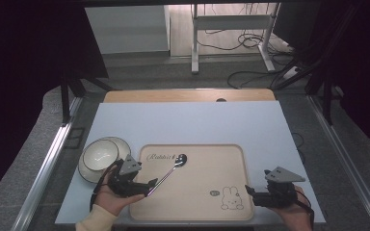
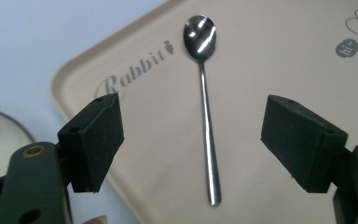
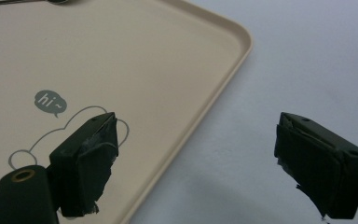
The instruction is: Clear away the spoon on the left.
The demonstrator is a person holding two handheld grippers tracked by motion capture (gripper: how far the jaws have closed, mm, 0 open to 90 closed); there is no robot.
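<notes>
Nearest, bottom edge of high view: two hands w/ grippers. Left gripper (image 1: 144,185) at tray's front-left corner, jaws spread wide, nothing between them. Right gripper (image 1: 251,194) at tray's front-right corner, jaws likewise wide apart, empty. Cream sleeve (image 1: 96,220) on left forearm.

From left gripper view: jaws wide, framing spoon (image 2: 205,107) lying flat on beige tray (image 2: 279,60); handle end toward camera, bowl end far, just beside "Rabbit" lettering (image 2: 135,70). Jaws apart from spoon, not touching. Sliver of bowl rim (image 2: 0,135) at left edge, off tray on the pale blue table (image 2: 37,32). Small "hi" bubble (image 2: 347,48) at far right. Fingertip barely visible at bottom edge.

From right gripper view: left jaw over tray, right jaw over bare table; tray's rounded corner (image 3: 242,39) between and beyond. "hi~" bubble and part of bunny outline (image 3: 74,121) close up, legible here, tiny in high view. Spoon at top-left edge, too cropped to tell much.

High view only: white bowl (image 1: 100,154) on plate (image 1: 123,144), left of tray, near left gripper; full bunny drawing (image 1: 232,197) at tray's front right. Farther: wooden strip (image 1: 188,95) beyond table, then floor w/ desk legs (image 1: 195,43) and cables (image 1: 250,41).
</notes>
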